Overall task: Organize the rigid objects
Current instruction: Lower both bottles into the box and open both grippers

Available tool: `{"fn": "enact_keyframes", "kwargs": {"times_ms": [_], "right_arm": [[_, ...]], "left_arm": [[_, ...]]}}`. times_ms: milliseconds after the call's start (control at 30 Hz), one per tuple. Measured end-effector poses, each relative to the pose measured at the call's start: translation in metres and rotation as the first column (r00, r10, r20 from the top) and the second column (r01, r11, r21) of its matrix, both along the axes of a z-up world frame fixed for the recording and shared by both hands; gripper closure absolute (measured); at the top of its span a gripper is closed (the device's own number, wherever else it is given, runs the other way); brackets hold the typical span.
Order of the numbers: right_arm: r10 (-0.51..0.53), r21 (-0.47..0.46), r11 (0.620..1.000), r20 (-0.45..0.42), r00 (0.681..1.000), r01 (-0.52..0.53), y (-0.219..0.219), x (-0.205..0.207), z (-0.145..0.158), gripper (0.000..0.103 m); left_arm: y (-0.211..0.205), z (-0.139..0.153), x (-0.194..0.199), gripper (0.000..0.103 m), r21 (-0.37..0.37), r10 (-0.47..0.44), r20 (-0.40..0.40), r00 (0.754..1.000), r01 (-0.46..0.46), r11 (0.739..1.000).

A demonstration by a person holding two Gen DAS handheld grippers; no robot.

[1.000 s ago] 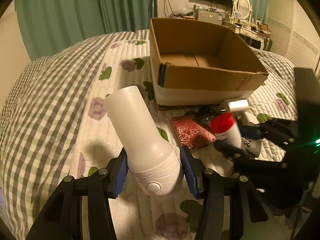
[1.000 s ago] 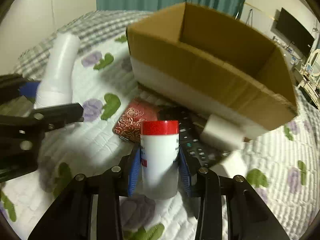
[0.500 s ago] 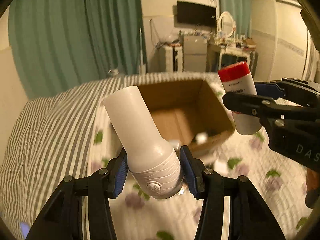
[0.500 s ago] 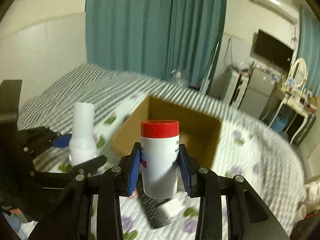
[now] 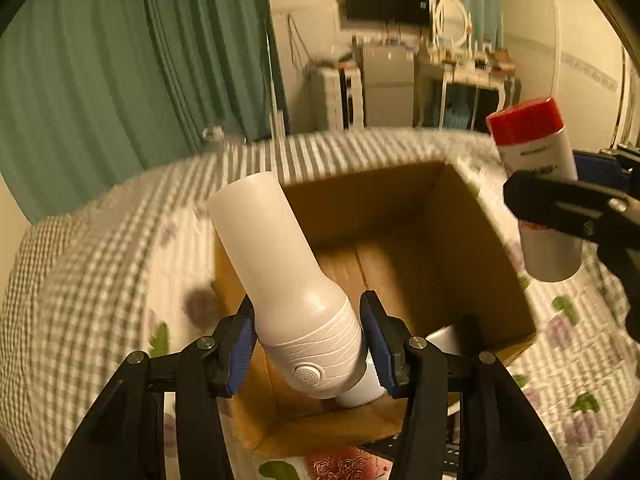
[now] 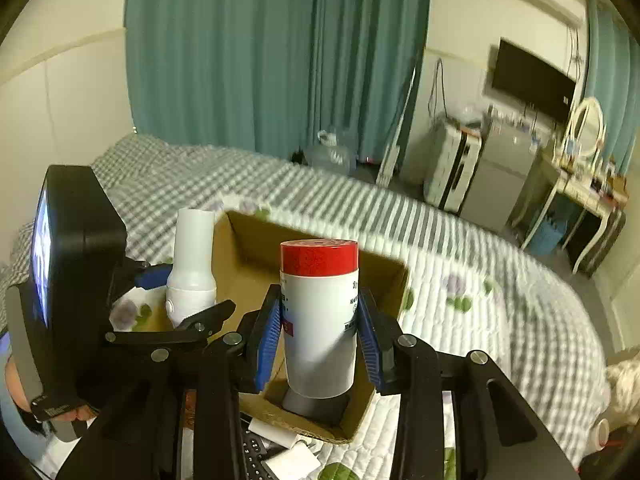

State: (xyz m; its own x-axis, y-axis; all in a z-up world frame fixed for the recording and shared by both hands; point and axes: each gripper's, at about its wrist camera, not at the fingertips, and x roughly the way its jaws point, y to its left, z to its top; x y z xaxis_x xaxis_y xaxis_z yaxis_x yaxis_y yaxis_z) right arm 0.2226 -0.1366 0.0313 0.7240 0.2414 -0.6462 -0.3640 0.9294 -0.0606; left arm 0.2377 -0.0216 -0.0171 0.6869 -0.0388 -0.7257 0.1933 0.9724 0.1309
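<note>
My left gripper [image 5: 306,346] is shut on a white flashlight-shaped bottle [image 5: 284,272], which tilts up to the left above the near-left corner of an open cardboard box [image 5: 472,248]. My right gripper [image 6: 318,340] is shut on a white bottle with a red cap [image 6: 318,312], held upright over the box [image 6: 248,248]. In the left wrist view that red-capped bottle [image 5: 536,188] hangs over the box's right wall. In the right wrist view the left gripper [image 6: 176,304] and its white bottle [image 6: 192,264] are at the left.
The box sits on a bed with a flowered white quilt [image 5: 568,320] and checked blanket [image 5: 80,280]. A remote [image 6: 256,452], white blocks [image 6: 292,460] and a red patterned case [image 5: 344,466] lie before the box. Green curtains, a TV and shelves stand behind.
Both grippers rose from the quilt with their bottles and moved forward over the box. The box interior has come under both bottles.
</note>
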Motion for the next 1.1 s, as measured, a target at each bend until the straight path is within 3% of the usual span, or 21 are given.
{"fn": "enact_keyframes", "kwargs": {"times_ms": [167, 267, 600, 667, 700, 733, 867, 1033, 1100], "right_arm": [[0.004, -0.003, 1.0, -0.041, 0.999, -0.004, -0.001, 0.011, -0.03, 0.067], [-0.005, 0.006, 1.0, -0.042, 0.999, 0.006, -0.004, 0.019, -0.035, 0.067], [-0.018, -0.008, 1.0, -0.113, 0.993, 0.017, 0.006, 0.048, -0.069, 0.067], [-0.032, 0.003, 0.999, -0.102, 0.994, 0.032, 0.004, 0.048, -0.07, 0.056], [-0.049, 0.012, 0.999, -0.089, 0.995, 0.05, 0.002, 0.046, -0.067, 0.039], [-0.067, 0.026, 0.997, -0.074, 0.995, 0.069, -0.001, 0.042, -0.062, 0.031], [-0.093, 0.053, 0.994, -0.028, 0.995, 0.094, -0.015, 0.011, -0.032, 0.031], [-0.132, 0.053, 0.99, 0.023, 0.991, 0.131, -0.031, -0.04, -0.002, 0.017], [-0.136, 0.052, 0.99, 0.018, 0.991, 0.135, -0.036, -0.059, 0.0, 0.015]], "left_arm": [[-0.006, -0.015, 0.004, 0.05, 0.036, -0.015, 0.014, 1.0, 0.014, 0.999], [-0.006, -0.003, 0.003, 0.039, 0.024, -0.014, 0.052, 0.999, 0.013, 1.0], [0.021, 0.03, -0.021, 0.039, -0.036, 0.034, 0.121, 0.992, -0.03, 0.999], [0.027, 0.037, -0.03, 0.039, -0.049, 0.038, 0.132, 0.991, -0.032, 0.998], [0.028, 0.04, -0.034, 0.039, -0.053, 0.04, 0.135, 0.99, -0.033, 0.998], [0.03, 0.044, -0.04, 0.039, -0.055, 0.043, 0.14, 0.989, -0.036, 0.998], [0.04, 0.057, -0.065, 0.038, -0.076, 0.064, 0.152, 0.986, -0.053, 0.996], [0.046, 0.07, -0.101, 0.025, -0.101, 0.086, 0.164, 0.983, -0.07, 0.992], [0.047, 0.068, -0.114, 0.012, -0.111, 0.088, 0.158, 0.983, -0.071, 0.991]]}}
